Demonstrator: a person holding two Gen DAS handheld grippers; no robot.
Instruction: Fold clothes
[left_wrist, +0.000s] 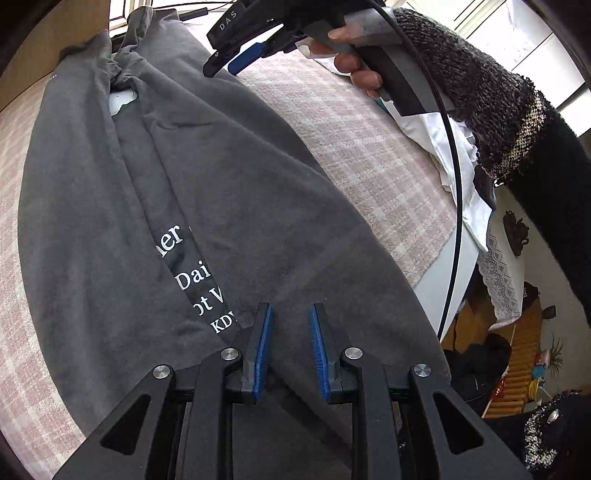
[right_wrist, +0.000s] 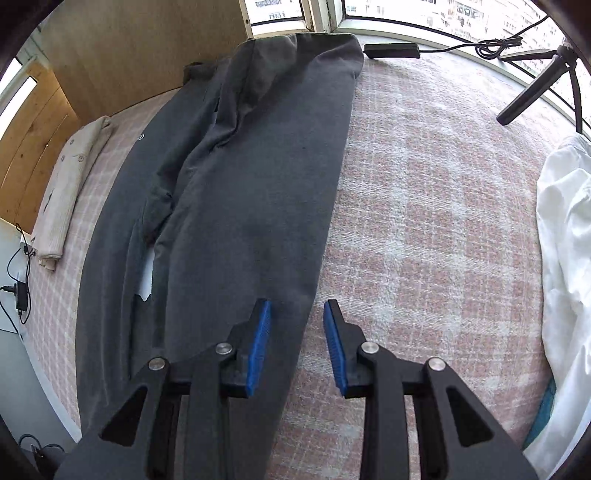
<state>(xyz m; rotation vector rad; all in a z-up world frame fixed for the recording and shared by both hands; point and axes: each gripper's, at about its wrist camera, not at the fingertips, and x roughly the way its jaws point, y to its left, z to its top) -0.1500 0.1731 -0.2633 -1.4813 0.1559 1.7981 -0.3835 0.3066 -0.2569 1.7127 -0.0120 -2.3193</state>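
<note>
**Hovering grippers over a half-folded grey shirt**

Lying lengthwise on the pink checked blanket, the grey shirt has both sides folded inward. Left gripper and right gripper hang above it, jaws parted, holding nothing.

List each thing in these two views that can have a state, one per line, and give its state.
grey T-shirt: spread flat on the bed, both sides folded inward, printed text partly covered.
left gripper: open, empty, over the shirt's edge.
right gripper: open, empty, straddling the shirt's right edge.
white garment: crumpled, unfolded, at the bed's right.
cream garment: folded, lying at the left.
</note>
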